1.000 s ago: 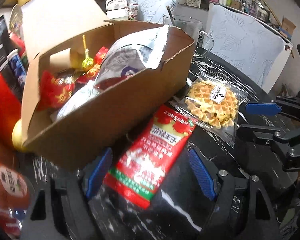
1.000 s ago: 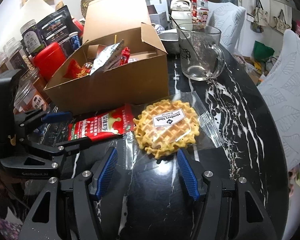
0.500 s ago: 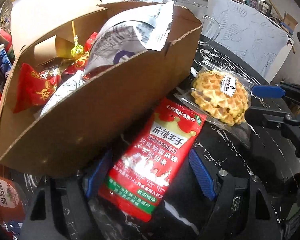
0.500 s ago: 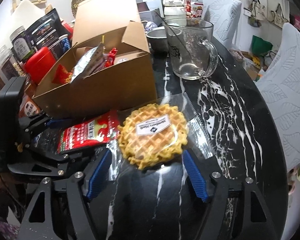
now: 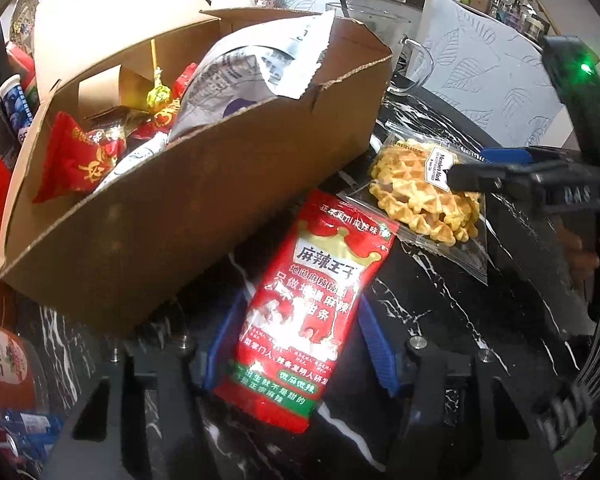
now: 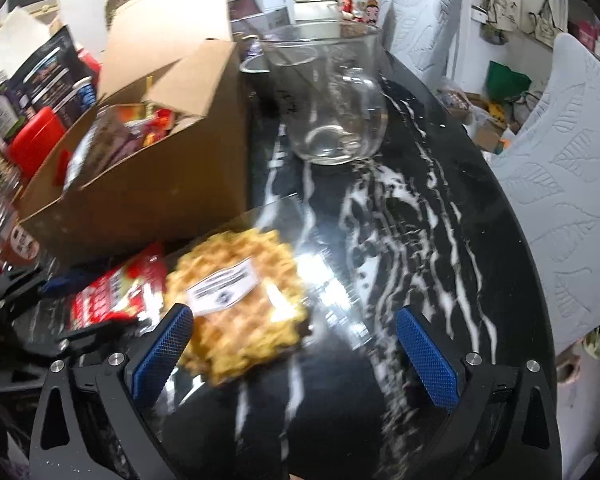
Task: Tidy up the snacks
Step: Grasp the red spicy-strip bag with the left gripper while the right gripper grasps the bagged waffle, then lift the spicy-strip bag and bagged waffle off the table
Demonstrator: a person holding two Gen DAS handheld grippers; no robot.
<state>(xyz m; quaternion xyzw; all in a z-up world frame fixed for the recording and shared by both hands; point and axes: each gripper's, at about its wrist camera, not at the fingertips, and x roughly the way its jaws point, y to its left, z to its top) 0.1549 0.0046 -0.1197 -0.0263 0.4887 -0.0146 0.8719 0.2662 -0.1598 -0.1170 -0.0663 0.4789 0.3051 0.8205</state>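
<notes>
A red snack packet (image 5: 312,312) lies on the black marble table, its near end between the blue pads of my left gripper (image 5: 296,344), whose jaws stand close against its sides. It also shows in the right wrist view (image 6: 116,292). A wrapped waffle (image 5: 424,192) lies just right of it. My right gripper (image 6: 296,356) is open, its left pad by the waffle (image 6: 240,300) and its right pad well clear. The open cardboard box (image 5: 188,200) behind holds several snacks.
A glass mug (image 6: 332,96) stands behind the waffle, right of the box (image 6: 152,184). Red tins and jars (image 6: 36,140) crowd the table's left side. A white kettle (image 6: 316,4) stands at the back. White cushioned chairs (image 6: 568,184) sit beyond the right table edge.
My left gripper has moved forward and narrowed its jaws around the red packet. My right gripper has moved up to the waffle and opened wider.
</notes>
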